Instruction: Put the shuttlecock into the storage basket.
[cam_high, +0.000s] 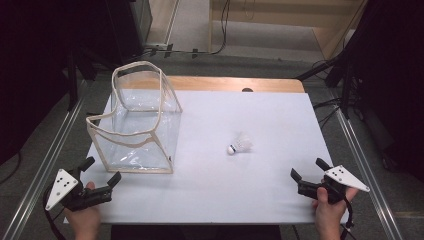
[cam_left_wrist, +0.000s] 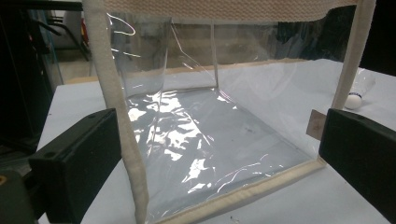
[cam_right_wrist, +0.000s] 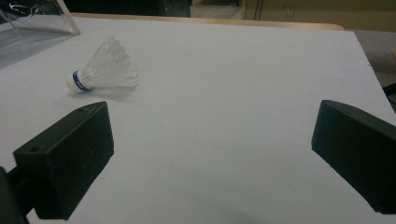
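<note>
Both tools, left tool (cam_high: 100, 172) and right tool (cam_high: 306, 169), gape wide and empty (poised, I'd guess), the shuttlecock (cam_high: 240, 145) at the right's eleven o'clock, the clear bag (cam_high: 137, 122) facing the left.

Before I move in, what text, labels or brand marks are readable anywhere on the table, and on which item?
No text can be read in full.
Shuttlecock: a blue band around its white cork carries small print, too blurred to read.
Clear bag: a small tab on its edge seam, seen in the left gripper view, shows no legible print.
White table: no markings.
</note>
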